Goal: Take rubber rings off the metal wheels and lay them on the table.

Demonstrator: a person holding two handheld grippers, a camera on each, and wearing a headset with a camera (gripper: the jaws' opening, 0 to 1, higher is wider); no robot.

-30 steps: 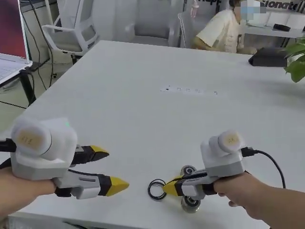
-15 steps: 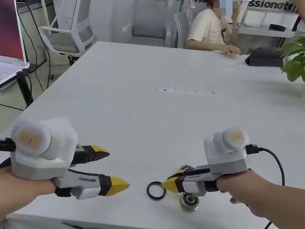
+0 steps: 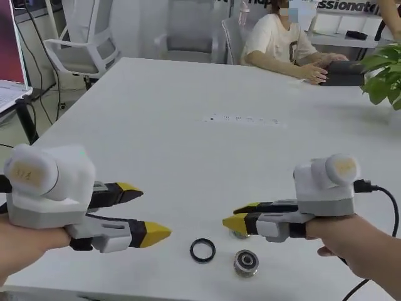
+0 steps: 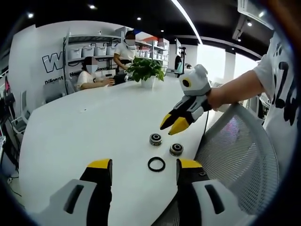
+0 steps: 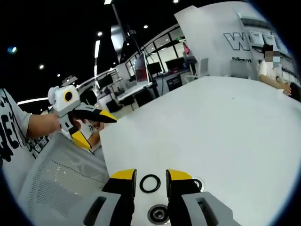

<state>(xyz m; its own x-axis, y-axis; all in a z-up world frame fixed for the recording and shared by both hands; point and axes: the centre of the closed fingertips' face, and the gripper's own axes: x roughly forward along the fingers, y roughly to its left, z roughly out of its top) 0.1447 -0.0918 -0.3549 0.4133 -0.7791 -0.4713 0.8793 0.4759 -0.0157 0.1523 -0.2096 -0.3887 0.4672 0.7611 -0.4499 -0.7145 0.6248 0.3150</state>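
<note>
A black rubber ring (image 3: 202, 250) lies flat on the white table (image 3: 188, 144) near its front edge. A bare metal wheel (image 3: 245, 262) lies just right of it. A second wheel (image 3: 238, 235) is partly hidden under my right gripper (image 3: 233, 216), which hovers above it, slightly open and holding nothing. My left gripper (image 3: 147, 211) hangs wide open to the ring's left. In the left gripper view the ring (image 4: 156, 164) lies between my jaws (image 4: 145, 165), with both wheels (image 4: 155, 139) (image 4: 176, 149) beyond. In the right gripper view the ring (image 5: 150, 183) sits just ahead of the tips (image 5: 151, 175).
A person sits at the table's far end (image 3: 276, 41), beside a dark case (image 3: 341, 72) and a green plant (image 3: 385, 78). An office chair (image 3: 81, 37) stands at the far left and a laptop (image 3: 9, 56) on a side desk.
My right gripper has risen and drawn back to the right, away from the ring, which stays on the table. The left gripper has hardly moved. The head camera has shifted.
</note>
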